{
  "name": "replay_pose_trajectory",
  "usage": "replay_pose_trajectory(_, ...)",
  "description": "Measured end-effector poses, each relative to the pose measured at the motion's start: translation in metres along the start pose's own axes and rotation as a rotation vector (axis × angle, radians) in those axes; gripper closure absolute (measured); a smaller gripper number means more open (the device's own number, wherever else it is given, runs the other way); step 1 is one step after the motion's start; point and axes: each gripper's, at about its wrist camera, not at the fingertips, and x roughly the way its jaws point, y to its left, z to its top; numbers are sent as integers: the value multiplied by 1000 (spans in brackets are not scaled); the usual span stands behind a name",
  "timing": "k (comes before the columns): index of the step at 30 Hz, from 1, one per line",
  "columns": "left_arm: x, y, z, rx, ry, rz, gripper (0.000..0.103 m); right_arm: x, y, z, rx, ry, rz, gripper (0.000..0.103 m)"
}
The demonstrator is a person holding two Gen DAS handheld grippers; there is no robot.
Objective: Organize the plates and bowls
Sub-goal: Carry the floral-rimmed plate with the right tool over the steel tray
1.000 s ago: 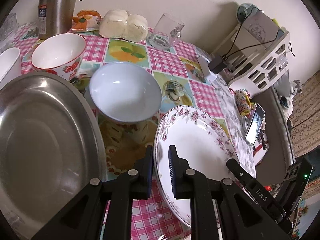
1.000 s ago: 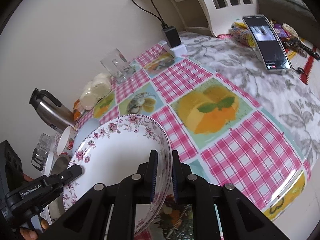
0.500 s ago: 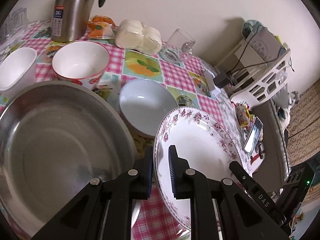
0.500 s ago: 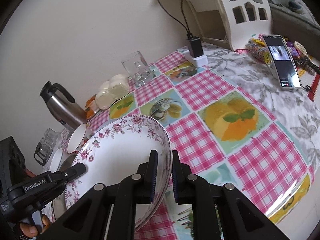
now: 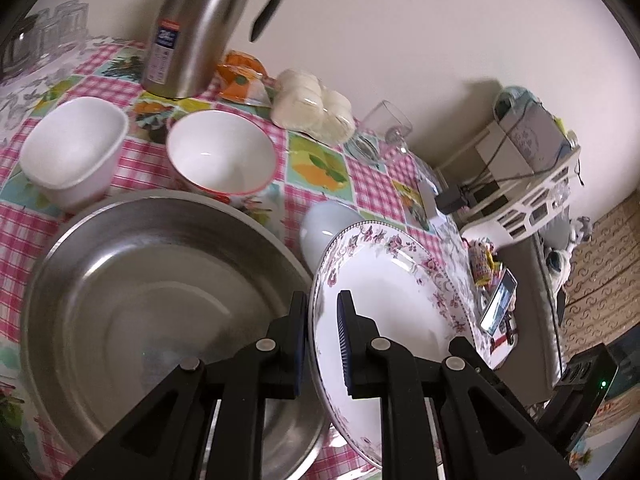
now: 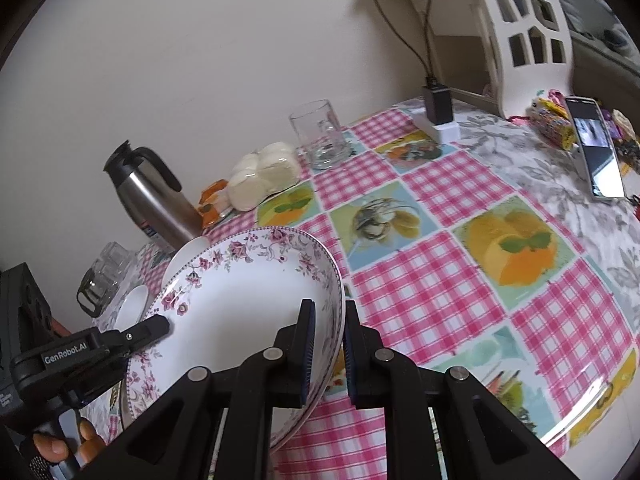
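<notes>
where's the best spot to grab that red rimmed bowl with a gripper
Take the red-rimmed bowl by its thin rim, one finger inside and one outside the wall, coming from above on the near side. It stands upright and open, and the steel pan crowds its base.

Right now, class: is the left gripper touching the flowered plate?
Touching. The left wrist view shows the left gripper with both pads clamped on the rim of the flowered plate.

"GenRobot.AI" is printed in white on the black left gripper body; the label on the steel flask is not legible.
</notes>
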Motion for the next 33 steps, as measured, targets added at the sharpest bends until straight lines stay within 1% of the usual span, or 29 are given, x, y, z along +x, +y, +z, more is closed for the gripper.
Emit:
replay_pose_trajectory(6,-13,20,7,-27,-18,12,88,7,22,-6,-25,14,17,89)
replay_pose_trajectory(14,-29,54,14,-101,-36,19,88,17,54,-17,-69,40,42,89)
replay_pose_trajectory(21,-37,83,13,-157,-31,92,88,30,80,-28,-125,80,55,89)
replay_pose_trajectory(25,-40,99,11,-190,-21,115,88,38,90,-36,-149,112,61,89)
replay_pose_trajectory(33,-38,116,5,-228,14,199,88,56,103,-49,-191,179,55,89)
